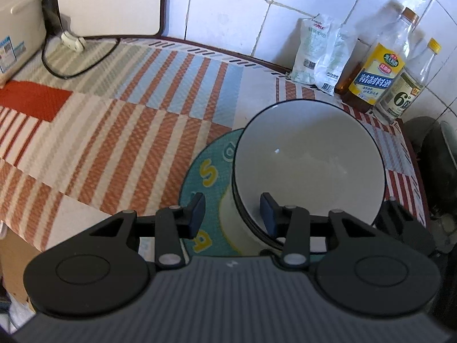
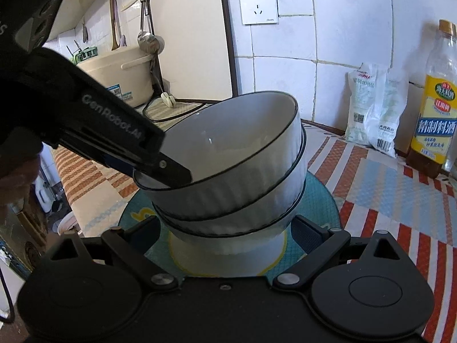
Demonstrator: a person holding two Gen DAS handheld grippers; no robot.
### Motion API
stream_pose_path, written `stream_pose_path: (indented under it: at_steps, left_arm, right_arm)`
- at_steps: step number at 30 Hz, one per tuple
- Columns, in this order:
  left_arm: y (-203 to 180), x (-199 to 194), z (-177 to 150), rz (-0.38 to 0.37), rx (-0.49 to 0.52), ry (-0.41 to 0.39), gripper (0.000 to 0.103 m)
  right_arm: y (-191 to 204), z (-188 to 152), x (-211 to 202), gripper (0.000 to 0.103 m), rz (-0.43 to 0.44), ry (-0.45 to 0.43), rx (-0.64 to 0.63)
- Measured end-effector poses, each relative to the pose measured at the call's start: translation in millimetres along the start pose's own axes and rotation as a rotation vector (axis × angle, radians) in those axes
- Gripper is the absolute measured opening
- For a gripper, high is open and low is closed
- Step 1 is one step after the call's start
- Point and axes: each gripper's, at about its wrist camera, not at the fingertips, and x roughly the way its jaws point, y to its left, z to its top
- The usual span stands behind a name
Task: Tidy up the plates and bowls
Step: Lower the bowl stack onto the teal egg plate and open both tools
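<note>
Stacked bowls tilted on a plate

The left hand-held gripper (image 1: 232, 211) straddles the top bowl (image 1: 310, 168)'s near rim, jaws apart; the right hand-held gripper (image 2: 228, 233), jaws wide apart, flanks the stack's base on the plate (image 2: 322, 200).

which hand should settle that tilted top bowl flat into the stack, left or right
Probably left. The left gripper already straddles the top bowl at its rim, one finger inside and one outside. The right gripper sits low, open, by the lower bowls on the plate.
</note>
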Motion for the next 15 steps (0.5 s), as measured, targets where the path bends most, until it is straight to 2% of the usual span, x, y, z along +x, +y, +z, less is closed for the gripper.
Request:
stream_pose_path:
  at_steps: [3,7,15]
  left_arm:
    - [2.2,-7.8,2.1,-0.018,0.011,0.002,0.043]
    - [-1.7,-19.3,5.4,-0.007,0.077,0.001,0.044]
    - [-9.0,-58.4,3.9,-0.008,0.193,0.01,0.048]
  right_arm:
    - [5.4,2.4,-6.0,0.1,-0.031,0.007,-0.007]
    - [12.0,1.7,-17.1,0.1,-0.094,0.034,0.026]
    - [22.5,4.2,-50.7,0.1,-0.208,0.082,0.19]
